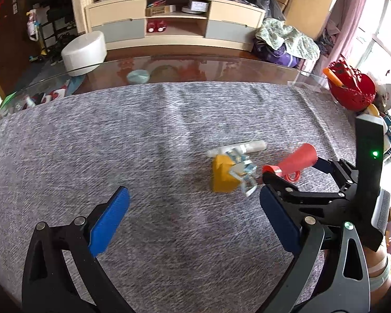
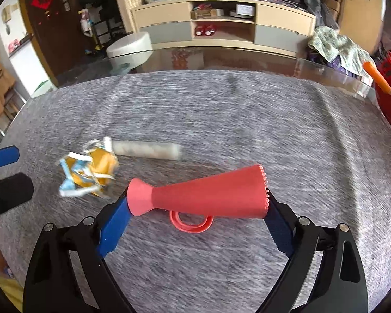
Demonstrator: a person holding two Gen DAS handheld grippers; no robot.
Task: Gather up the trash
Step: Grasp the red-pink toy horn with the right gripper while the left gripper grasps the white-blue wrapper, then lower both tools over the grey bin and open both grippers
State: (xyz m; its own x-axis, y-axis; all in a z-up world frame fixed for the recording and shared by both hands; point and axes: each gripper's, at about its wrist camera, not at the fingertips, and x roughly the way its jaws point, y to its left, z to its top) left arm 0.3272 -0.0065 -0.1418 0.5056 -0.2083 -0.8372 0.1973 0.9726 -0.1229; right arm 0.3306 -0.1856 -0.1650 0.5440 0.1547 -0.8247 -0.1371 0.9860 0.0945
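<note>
My right tongs [image 2: 198,206] bracket the red horn [image 2: 208,195] end to end near the desk [image 2: 221,109] middle, pads at both ends, grip unclear; left tongs [image 1: 193,214] gape empty beside the crumpled wrapper [image 1: 229,172].

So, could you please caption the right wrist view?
Right gripper straddles a red toy horn on grey cloth.

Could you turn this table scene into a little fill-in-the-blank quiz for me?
1. The red horn lies between the jaws of the ____ gripper.
2. The crumpled wrapper is mostly ____ in colour.
3. The left gripper has ____ between its blue pads.
4. The table is covered by a ____ cloth.

Missing words: right; yellow; nothing; grey
</note>
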